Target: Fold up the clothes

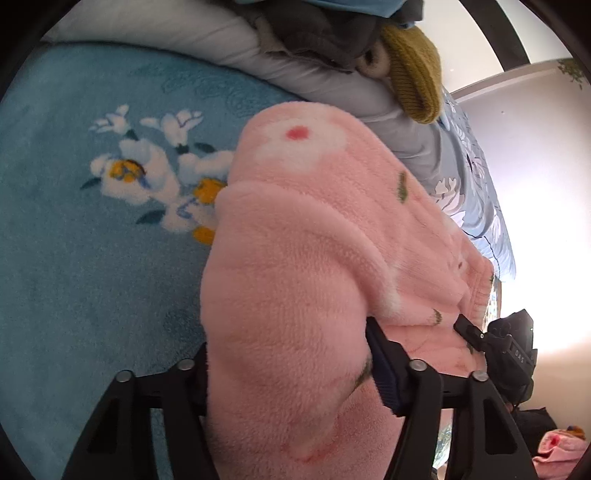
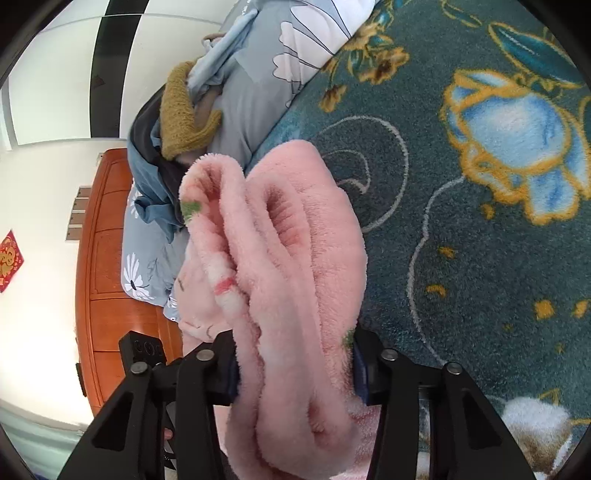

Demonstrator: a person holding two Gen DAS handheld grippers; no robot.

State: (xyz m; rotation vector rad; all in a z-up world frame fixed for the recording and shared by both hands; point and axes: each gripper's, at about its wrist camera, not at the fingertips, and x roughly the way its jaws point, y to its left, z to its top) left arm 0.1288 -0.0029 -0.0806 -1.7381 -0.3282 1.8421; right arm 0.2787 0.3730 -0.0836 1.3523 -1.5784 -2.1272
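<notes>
Left gripper (image 1: 291, 373) clamped on a thick fold of pink fleece garment (image 1: 317, 280); right gripper (image 2: 295, 369) likewise clenched on bunched layers of the same garment (image 2: 295, 266). Garment held over a blue floral blanket (image 1: 92, 258), teal and flowered in the right view (image 2: 480, 258). Farther off, along the blanket's far edge: a grey floral quilt (image 2: 255, 88), a mustard knit piece (image 1: 413, 77), dark clothes (image 1: 314, 33). Beyond, a wooden headboard (image 2: 107, 258).
</notes>
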